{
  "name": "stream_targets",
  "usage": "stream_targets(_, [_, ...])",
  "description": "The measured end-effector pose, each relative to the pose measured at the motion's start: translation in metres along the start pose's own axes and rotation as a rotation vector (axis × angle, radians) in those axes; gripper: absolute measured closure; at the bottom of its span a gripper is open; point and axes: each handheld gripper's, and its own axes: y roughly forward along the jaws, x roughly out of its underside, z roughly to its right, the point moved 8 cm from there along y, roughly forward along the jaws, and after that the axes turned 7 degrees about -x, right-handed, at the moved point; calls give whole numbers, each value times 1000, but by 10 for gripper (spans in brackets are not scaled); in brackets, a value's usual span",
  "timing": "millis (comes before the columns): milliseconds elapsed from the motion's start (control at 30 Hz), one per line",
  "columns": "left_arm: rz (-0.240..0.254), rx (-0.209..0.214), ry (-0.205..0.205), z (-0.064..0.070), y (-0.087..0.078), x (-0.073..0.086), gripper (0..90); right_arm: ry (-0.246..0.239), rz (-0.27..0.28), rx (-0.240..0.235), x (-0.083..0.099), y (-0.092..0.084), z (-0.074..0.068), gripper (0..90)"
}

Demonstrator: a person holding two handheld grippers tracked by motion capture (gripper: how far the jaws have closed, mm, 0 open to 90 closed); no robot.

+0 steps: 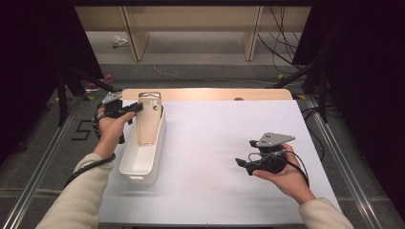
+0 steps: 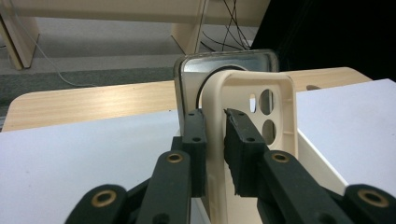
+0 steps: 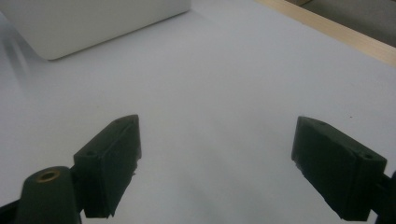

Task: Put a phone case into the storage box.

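While the left gripper (image 2: pixel 215 135) is clamping the cream phone case's (image 2: pixel 254 116) side rail, long axis upright over the white bin (image 1: pixel 143 162), the right gripper (image 1: pixel 248 155) is idling open, well apart.

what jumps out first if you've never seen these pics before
First, the cream phone case standing upright at the far end of the white bin on the table's left, with the left gripper shut on its edge. Behind it in the left gripper view stands a second, clear case. On the right, the right gripper hangs open over the bare white table, holding nothing.
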Motion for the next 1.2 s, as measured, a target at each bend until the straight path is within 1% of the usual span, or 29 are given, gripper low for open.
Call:
stream_targets(167, [-11, -22, 8, -1, 2, 0, 771, 0, 1, 1, 0, 0, 0, 165])
stream_targets(300, [-22, -54, 35, -2, 2, 0, 762, 0, 1, 1, 0, 0, 0, 165])
stream_targets(400, [-17, -56, 31, -3, 2, -2, 748, -1, 2, 1, 0, 0, 0, 165])
stream_targets(567, [-9, -58, 44, -2, -1, -5, 739, 0, 1, 0, 0, 0, 0, 165])
stream_targets(667, [-4, -55, 55, 1, -4, -7, 714, 0, 1, 1, 0, 0, 0, 165])
stream_targets(833, [2, -53, 82, 6, -12, -11, 627, 0, 2, 1, 0, 0, 0, 165])
stream_targets(1033, [6, -34, 70, 12, -24, -13, 473, 1, 2, 1, 0, 0, 0, 165])
stream_targets(1200, [12, -26, 64, 19, -34, -15, 325, 1, 0, 0, 0, 0, 0, 165])
